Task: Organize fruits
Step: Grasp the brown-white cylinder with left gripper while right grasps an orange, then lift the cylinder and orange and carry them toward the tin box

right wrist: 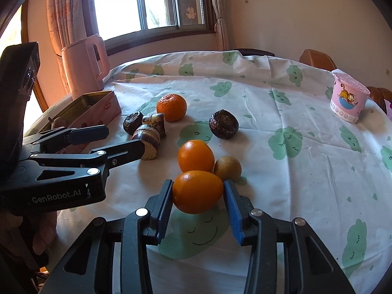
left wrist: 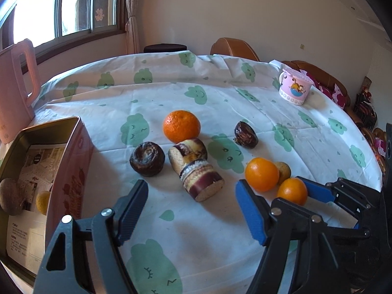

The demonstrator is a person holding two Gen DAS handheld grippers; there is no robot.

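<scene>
The right tool [right wrist: 198,193] grips an orange [right wrist: 197,191]; the tin [left wrist: 73,132] holds a brown fruit [left wrist: 11,196] and a yellow one [left wrist: 43,202].

Only thing I can actually read is "GenRobot.AI" in white letters on the side of the left gripper [right wrist: 122,137]. The leaflet [left wrist: 24,235] lying in the tin box [left wrist: 73,161] has printed lines, way too tiny to make out.

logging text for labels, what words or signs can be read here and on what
"GenRobot.AI" on the left gripper body.
Paper sheet in the tin box: printed lines, too small to read.
Tin box side: red lettering, blurred.
Window sticker: a white sign, unreadable.
Pink cup: cartoon cat, no words.
</scene>
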